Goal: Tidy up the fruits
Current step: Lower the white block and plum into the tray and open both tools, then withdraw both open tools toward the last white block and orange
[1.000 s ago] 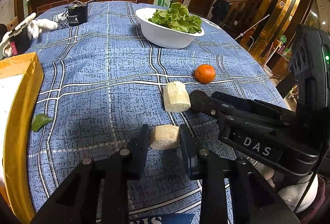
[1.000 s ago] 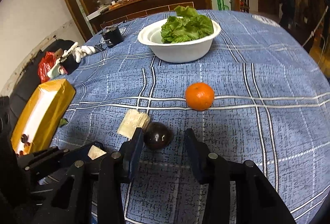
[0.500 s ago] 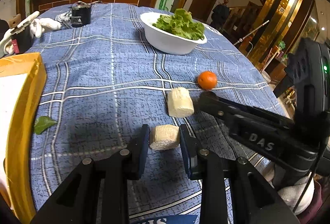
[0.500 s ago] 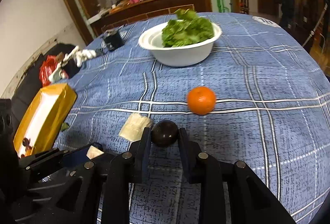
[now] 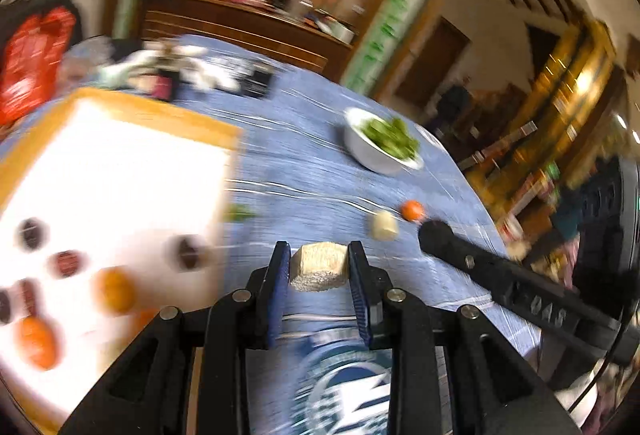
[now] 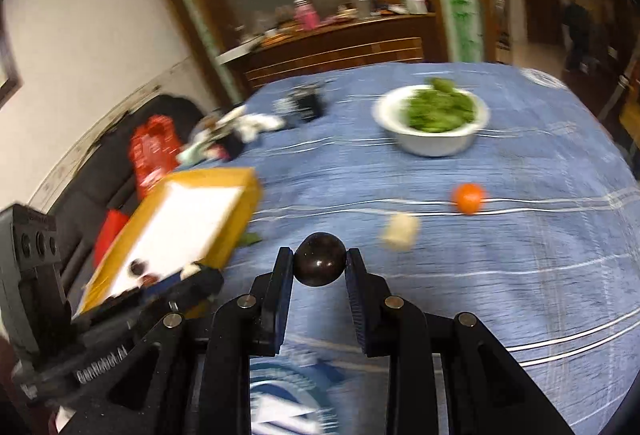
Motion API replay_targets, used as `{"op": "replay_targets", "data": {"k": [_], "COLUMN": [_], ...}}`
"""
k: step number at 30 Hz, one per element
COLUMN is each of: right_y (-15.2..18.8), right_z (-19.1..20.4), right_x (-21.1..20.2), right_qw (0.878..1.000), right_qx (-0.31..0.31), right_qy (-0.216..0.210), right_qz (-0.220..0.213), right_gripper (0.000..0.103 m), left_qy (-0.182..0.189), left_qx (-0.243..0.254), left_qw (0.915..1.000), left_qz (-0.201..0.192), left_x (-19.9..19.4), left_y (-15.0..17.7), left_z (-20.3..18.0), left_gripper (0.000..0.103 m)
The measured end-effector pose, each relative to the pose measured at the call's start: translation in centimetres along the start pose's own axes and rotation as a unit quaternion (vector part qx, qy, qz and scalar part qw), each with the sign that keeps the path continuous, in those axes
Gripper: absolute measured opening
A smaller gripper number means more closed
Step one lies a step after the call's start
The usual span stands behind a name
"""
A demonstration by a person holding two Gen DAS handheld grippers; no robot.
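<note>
Both jaws are clamping fruit, left gripper [image 5: 319,266] squeezing a pale chunk [image 5: 319,267] mid-frame, right gripper [image 6: 320,265] pinching a dark plum [image 6: 320,259], with the box [image 5: 112,171] blurring at left.

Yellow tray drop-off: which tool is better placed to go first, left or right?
Left, probably. The left tool holds the pale chunk right beside the yellow tray, which fills its view. The right tool, gripping the dark fruit, sits farther from it.
</note>
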State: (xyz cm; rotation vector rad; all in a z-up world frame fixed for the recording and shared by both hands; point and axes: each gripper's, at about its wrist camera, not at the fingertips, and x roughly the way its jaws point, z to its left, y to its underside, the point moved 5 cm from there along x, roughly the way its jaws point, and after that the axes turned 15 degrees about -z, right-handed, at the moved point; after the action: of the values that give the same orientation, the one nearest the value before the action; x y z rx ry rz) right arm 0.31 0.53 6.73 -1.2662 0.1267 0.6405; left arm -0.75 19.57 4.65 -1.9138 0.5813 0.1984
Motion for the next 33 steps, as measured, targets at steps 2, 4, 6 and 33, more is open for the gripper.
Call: {"op": "replay_targets", "data": {"k": [2,4,6,33], "right_y": [0.9,2.0,3.2,4.6], "right_z": [3.0,6.3,9.1,13.3], "right_x": [0.5,1.4,2.3,5.5], "right_qw": [1.0,0.998,0.996,0.994], "right_qx": [-0.016,-0.032,-0.045,-0.04], "right_qy": [-0.024,-0.05,-0.07,-0.076], "right_qz": [0.013,0.03,0.045,0.072], "right_gripper": [0.029,0.029,0.029,0.042], "left_qy": [-0.044,-0.09,-0.124,-0.139], "left_qx": [-0.02,-0.031,-0.037,-0.112], "left_qw": [0.9987,0.995,0.9908,0.9826], "left_qz": [-0.018,-0.032,-0.039,-0.051], "left_x": [-2.2,-4.1,-5.2,-9.8], "left_y": [-1.1,-1.7,-2.0,-3.0], "left_z": [3.6,6.8,9.4,12.8], "left_gripper": [0.028,0.028,0.028,0.085]}}
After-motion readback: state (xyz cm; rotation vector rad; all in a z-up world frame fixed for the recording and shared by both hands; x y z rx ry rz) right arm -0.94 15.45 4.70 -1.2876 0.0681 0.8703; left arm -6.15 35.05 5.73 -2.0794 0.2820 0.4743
